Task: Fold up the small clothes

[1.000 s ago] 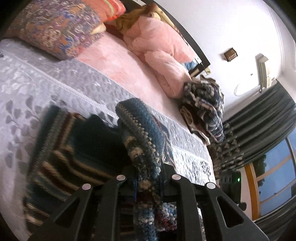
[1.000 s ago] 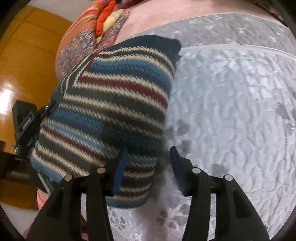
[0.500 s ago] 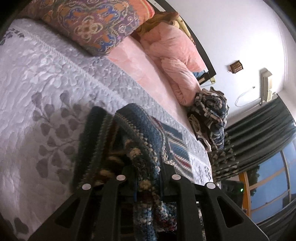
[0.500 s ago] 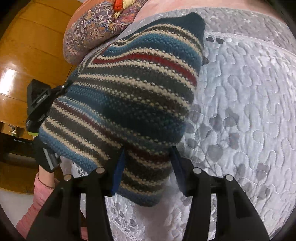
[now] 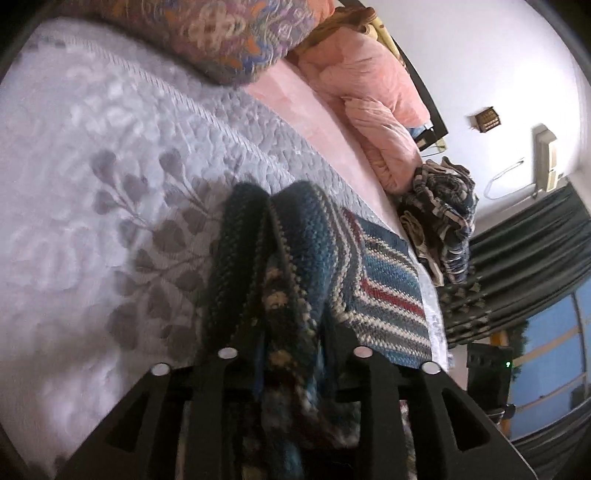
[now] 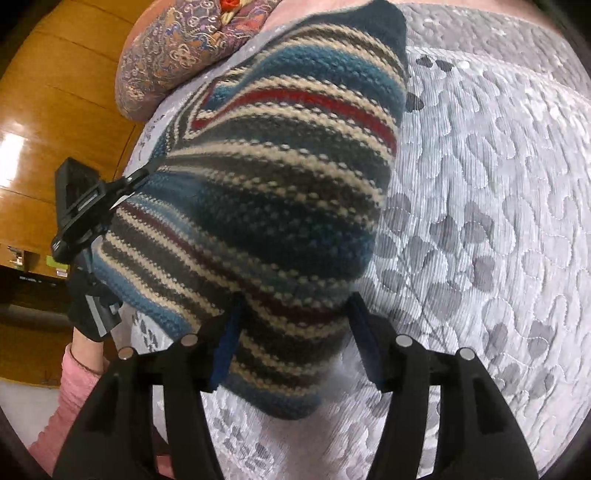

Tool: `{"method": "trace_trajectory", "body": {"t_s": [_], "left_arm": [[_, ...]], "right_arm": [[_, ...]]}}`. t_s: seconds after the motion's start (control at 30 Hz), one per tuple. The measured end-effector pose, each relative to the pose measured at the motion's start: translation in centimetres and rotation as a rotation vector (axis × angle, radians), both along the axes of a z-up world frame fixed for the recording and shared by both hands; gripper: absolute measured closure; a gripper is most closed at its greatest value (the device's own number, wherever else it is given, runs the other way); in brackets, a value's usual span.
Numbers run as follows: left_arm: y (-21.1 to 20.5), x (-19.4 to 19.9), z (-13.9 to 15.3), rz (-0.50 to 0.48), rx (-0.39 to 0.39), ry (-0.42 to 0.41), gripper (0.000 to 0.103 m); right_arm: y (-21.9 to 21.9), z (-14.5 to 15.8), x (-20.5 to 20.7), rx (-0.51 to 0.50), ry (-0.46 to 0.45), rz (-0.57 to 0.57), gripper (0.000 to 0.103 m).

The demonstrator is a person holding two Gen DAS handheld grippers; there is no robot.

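Note:
A striped knit garment (image 5: 384, 291) in blue, cream, red and dark bands lies on the grey quilted bedspread (image 5: 92, 184). My left gripper (image 5: 291, 354) is shut on a bunched edge of it, which stands up between the fingers. In the right wrist view the garment (image 6: 280, 177) spreads over the bedspread (image 6: 480, 221), and its near end lies between the spread fingers of my open right gripper (image 6: 293, 343). The left gripper (image 6: 88, 210) shows there at the garment's left edge, clamped on it.
A patterned pillow (image 5: 229, 33) and pink bedding (image 5: 369, 92) lie at the head of the bed. Several rumpled clothes are piled (image 5: 439, 214) at the far edge, near dark curtains (image 5: 535, 258). A wooden wardrobe (image 6: 44, 110) and a pink sleeve (image 6: 74, 398) are at the left.
The left gripper has carried the held edge lower and across, so more flat garment shows at its right. The right gripper has advanced, and the garment's near end now sits between its fingers.

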State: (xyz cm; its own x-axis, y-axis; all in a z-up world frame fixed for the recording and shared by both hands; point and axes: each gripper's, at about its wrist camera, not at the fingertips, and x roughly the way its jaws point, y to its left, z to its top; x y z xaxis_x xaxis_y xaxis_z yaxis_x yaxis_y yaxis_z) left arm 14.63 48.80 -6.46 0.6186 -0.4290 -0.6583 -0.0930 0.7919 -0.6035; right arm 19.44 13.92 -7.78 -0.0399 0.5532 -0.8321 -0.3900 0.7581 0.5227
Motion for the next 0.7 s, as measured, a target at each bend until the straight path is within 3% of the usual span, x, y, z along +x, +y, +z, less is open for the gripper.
{"method": "trace_trajectory", "body": {"t_s": [0.07,0.13,0.23,0.33,0.43,0.5,0.53,0.57,0.63,0.7], "left_arm": [[-0.5,-1.4,1.7,-0.011,0.054,0.0,0.054],[-1.3,-3.2,3.3,-0.023,0.08,0.015,0.05],[-3.5,-6.2,5.0,-0.06,0.102,-0.004,0.036],[-5.5,-7.5,5.3,-0.082,0.172,0.009,0.034],[-6.5,-7.6,4.3,-0.111,0.138,0.048,0.032],[-6.7,-7.2,3.1,-0.117,0.13,0.074,0.034],[-6.7,-7.0,2.5,-0.112,0.125,0.085,0.045],[-6.6,-6.9,2.0,-0.109,0.112,0.094,0.065],[-6.1,-6.6,0.9,-0.112,0.06,0.104,0.082],[-5.6,-6.8,0.4,-0.111,0.03,0.099,0.089]], "right_arm": [[-0.7,0.6,-0.2,0.005,-0.007,0.004,0.045],[-1.4,0.8,-0.5,0.02,0.01,0.0,0.045],[-2.2,0.6,-1.0,0.035,0.05,0.003,0.045],[-2.5,0.6,-1.9,0.035,0.072,0.019,0.044],[-2.3,-0.1,-2.4,0.031,0.099,0.03,0.043],[-2.3,-0.7,-2.4,0.029,0.116,0.023,0.043],[-2.3,-0.9,-2.4,0.032,0.125,0.019,0.043],[-2.4,-1.2,-2.4,0.039,0.14,0.01,0.043],[-2.4,-1.5,-2.1,0.047,0.153,0.004,0.043],[-2.4,-1.6,-2.1,0.053,0.161,0.002,0.043]]}}
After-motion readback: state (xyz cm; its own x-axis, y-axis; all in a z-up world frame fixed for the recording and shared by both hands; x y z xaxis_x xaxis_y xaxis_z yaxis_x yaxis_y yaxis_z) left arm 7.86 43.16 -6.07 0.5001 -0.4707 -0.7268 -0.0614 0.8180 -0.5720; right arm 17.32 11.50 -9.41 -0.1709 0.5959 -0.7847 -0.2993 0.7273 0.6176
